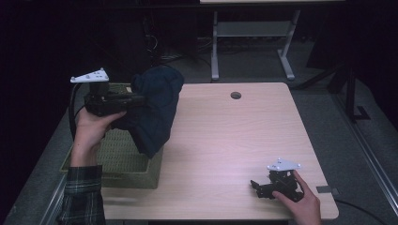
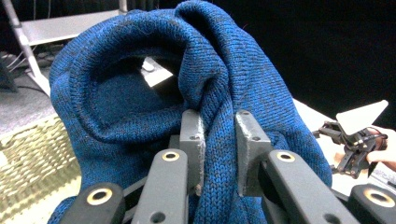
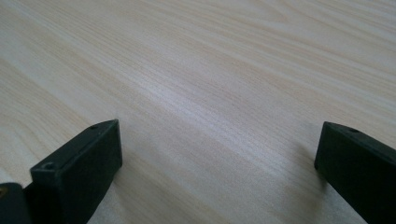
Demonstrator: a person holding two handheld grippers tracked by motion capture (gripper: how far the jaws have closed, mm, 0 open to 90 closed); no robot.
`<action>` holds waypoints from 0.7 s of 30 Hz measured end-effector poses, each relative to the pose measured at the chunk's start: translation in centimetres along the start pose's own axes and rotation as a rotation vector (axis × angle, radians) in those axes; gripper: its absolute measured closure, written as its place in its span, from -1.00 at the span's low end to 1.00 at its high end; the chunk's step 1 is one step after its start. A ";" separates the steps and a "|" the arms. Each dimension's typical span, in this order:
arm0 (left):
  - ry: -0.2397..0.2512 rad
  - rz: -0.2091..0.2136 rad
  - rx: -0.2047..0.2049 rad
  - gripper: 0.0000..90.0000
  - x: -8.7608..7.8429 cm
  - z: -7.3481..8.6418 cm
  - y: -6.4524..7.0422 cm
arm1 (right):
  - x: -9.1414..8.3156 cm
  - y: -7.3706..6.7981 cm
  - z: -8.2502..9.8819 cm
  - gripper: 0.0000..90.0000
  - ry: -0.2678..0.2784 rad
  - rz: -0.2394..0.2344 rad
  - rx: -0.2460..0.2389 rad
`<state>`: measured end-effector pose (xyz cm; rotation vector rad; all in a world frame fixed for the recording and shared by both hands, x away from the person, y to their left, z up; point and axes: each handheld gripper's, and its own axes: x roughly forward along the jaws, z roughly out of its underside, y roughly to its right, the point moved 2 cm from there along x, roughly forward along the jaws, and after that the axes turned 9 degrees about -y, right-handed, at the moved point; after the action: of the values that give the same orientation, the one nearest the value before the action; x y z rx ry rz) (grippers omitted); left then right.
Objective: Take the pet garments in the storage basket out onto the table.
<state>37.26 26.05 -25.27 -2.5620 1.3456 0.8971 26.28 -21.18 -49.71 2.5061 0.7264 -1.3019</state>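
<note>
taking the woven basket [image 1: 123, 161] as the reference, the wooden table [image 1: 234, 140] extended from under it toward the right, bare apart from a round cable hole [image 1: 235, 95] beyond the basket on the far side. the basket itself sat at the table's left edge, open at the top, apparently the source or destination for clothing. the blue knitted garment [image 1: 157, 110] hung above the basket's right rim, its lower folds draping down the basket's near right corner; judged mid-lift, since most of the cloth was clear of the interior. the left gripper [image 1: 141, 99] was held level above the basket, its jaws clamped on a bunched fold of the knit [image 2: 219, 154], a pinch that gathered enough fabric to carry the weight. the right gripper [image 1: 257, 186] rested low on the table, well apart from the basket toward the near right corner, jaws spread wide over bare wood [image 3: 215, 116] and holding nothing, seemingly parked in waiting.
</note>
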 end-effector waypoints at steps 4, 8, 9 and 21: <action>0.004 0.012 0.017 0.68 0.5 -0.8 0.6 | 0.0 0.0 0.0 -0.99 0.000 -0.001 0.001; 0.013 0.033 0.036 0.68 1.3 -1.6 1.4 | 0.0 0.0 0.0 -0.99 0.000 0.000 -0.001; 0.013 0.033 0.036 0.68 1.3 -1.6 1.4 | 0.0 0.0 0.0 -0.99 -0.001 -0.001 0.000; 0.012 0.080 0.080 0.68 4.3 -3.9 3.6 | 0.0 0.0 0.0 -0.99 -0.002 0.000 0.004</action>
<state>38.08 19.43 -23.90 -2.4739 1.4662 0.8243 26.26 -21.16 -49.69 2.5071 0.7248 -1.3072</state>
